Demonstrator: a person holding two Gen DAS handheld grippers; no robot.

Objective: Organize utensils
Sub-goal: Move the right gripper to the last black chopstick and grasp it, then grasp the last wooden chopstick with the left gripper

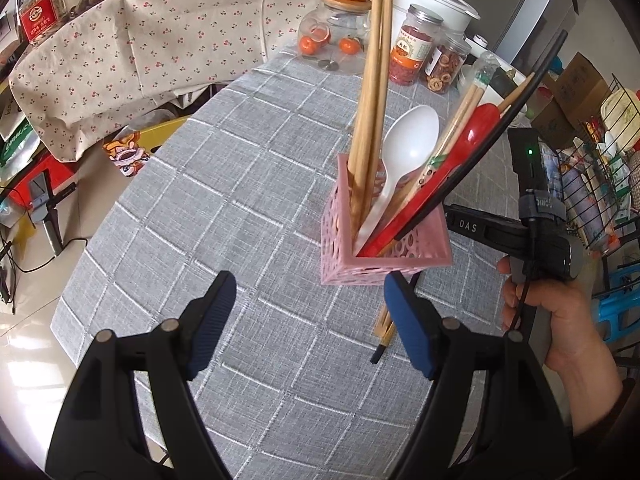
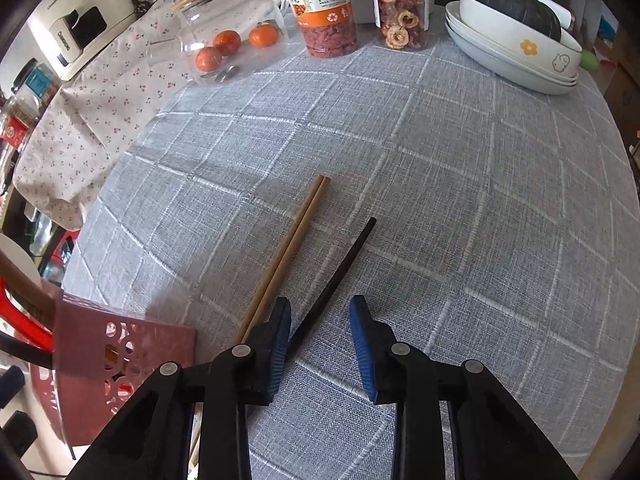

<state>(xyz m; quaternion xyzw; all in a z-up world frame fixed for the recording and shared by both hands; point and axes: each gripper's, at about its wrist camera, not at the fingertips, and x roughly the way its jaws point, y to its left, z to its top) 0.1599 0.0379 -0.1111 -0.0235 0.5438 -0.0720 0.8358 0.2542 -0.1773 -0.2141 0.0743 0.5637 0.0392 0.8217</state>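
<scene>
Now my right gripper (image 2: 320, 320) straddles the black chopstick (image 2: 340, 272) at lower centre, jaws apart; left gripper (image 1: 310, 324) gapes empty. Closing off-centre could flick it into the wooden pair (image 2: 292, 248).

**Readable Lettering in the Two Views**

White capitals "DAS" stood on the black arm of the right gripper (image 1: 476, 226), seen from the left wrist. The name "CHANGHONG" ran along the edge of a cream appliance (image 2: 66, 42) at the upper left of the right wrist view. The orange-labelled jar of red berries (image 1: 412, 50) carried Chinese characters on its label, too small to make out. A red-labelled jar (image 1: 38, 16) at the far left bore a white emblem and print that could not be read.
</scene>
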